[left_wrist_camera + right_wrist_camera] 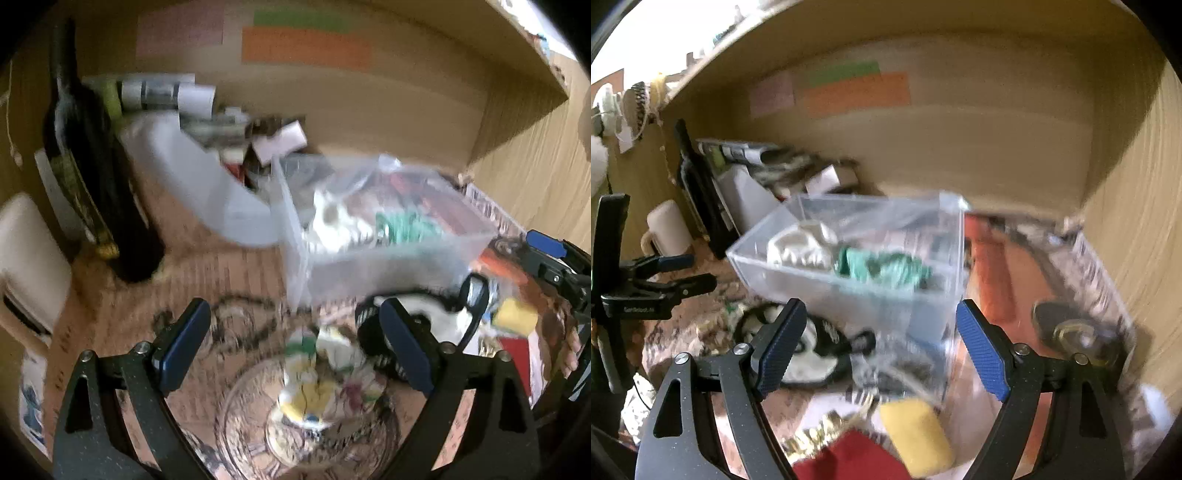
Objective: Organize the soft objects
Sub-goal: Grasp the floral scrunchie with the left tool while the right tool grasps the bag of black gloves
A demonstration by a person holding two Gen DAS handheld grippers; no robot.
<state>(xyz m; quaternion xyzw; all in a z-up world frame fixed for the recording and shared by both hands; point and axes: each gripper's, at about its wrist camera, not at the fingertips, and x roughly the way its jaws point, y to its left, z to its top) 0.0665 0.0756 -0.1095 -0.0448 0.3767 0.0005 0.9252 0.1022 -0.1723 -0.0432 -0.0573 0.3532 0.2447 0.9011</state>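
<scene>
Grippers both wide and empty, left (pixel 295 350) over cloth (pixel 325 373), right (pixel 882 347) near sponge (pixel 918 435); I judge next: pinch one, carry to bin (pixel 849 291).

Right gripper (pixel 882 347) jaws apart before clear box (pixel 849 266).

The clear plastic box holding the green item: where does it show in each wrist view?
Left wrist: the clear plastic box sits right of centre, beyond the open left gripper.
Right wrist: the box is at centre, just ahead of the open right gripper.
Shared landmark: the orange paper strip on the back wall.
</scene>
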